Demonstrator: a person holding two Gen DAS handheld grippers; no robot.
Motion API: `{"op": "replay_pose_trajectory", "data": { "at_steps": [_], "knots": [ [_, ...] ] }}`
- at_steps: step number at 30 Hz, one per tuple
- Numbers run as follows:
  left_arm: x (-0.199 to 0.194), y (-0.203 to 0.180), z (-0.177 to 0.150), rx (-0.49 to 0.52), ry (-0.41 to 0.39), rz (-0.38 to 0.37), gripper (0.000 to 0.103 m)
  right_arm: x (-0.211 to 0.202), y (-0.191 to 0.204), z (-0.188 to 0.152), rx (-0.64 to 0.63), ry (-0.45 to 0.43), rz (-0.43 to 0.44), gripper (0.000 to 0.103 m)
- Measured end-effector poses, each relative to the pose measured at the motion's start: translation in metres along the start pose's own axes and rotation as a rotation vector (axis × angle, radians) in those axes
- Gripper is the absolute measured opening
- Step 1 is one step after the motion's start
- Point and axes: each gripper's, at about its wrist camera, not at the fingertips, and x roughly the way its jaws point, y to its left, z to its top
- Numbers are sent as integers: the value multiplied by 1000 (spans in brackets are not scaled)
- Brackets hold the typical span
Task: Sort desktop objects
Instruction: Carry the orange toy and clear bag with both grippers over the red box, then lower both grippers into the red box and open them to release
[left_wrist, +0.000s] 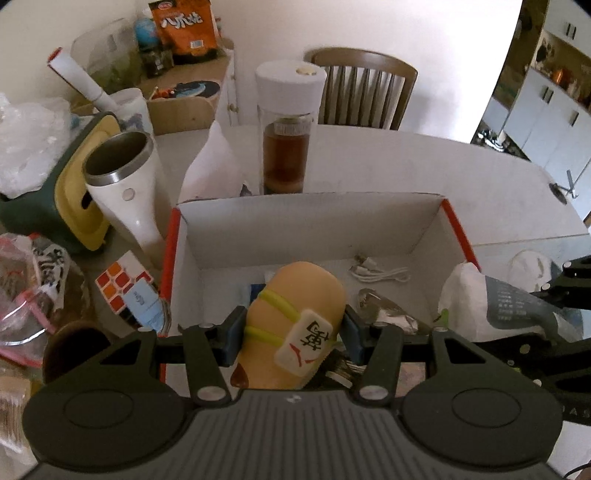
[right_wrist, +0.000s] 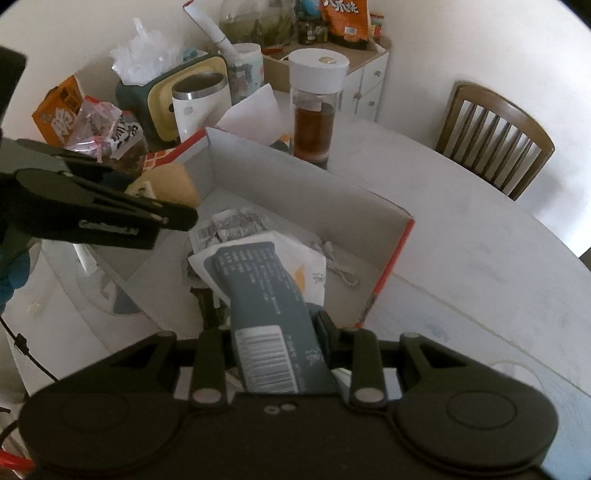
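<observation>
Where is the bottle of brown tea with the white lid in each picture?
Left wrist view: the tea bottle stands top centre, just behind the far wall of the white cardboard box.
Right wrist view: the tea bottle stands top centre, behind the box's far wall, left of the wooden chair.
Shared landmark: the steel-rimmed white cup, left of the bottle in both.

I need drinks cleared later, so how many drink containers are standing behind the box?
2. A steel-rimmed white cup stands behind the box's left corner, and a white-lidded bottle of brown liquid stands behind its back wall. The clutter may hide others.
</observation>
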Motion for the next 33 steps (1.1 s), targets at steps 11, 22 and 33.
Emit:
{"op": "replay_pose_trajectory", "data": {
  "at_steps": [11,22,33],
  "knots": [
    [41,-2,21,72,50,37,52,37,-3,24,-35,33,-7,30],
    [74,-4,31,120,117,67,53,77,-5,33,-79,85,-18,30],
    [99,1,30,98,173,80,53,99,-1,28,-98,104,-25,30]
  ]
}}
